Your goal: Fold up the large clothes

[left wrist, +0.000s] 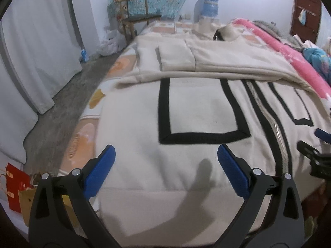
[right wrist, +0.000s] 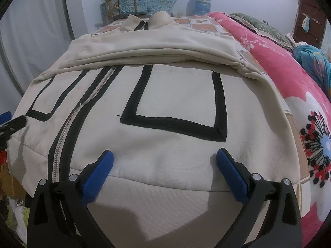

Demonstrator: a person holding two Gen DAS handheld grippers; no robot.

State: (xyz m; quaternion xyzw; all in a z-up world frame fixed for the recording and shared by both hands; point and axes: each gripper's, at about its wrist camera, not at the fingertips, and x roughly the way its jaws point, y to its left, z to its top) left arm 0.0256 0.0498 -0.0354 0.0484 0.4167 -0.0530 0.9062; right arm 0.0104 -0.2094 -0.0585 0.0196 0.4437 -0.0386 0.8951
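Bed [left wrist: 124, 62] with orange-and-white patterned sheet fills centre of both views. Cream zip jacket [left wrist: 196, 107] with black-outlined pockets lies flat on it, sleeves folded across upper part, collar toward far end. Pink floral blanket [right wrist: 289, 78] lies along right side of bed, touching jacket's right edge.

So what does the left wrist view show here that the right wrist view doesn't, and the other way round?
Only the left wrist view shows the grey concrete floor, the white curtain and the red paper bag.

Only the right wrist view shows the big black-and-red flower print on the pink blanket.

Both show the cream zip-up jacket with black-trimmed pockets, its sleeves folded across the chest, the wooden chair and the blue water jug. The open left hand-held gripper and open right hand-held gripper hover over the hem.
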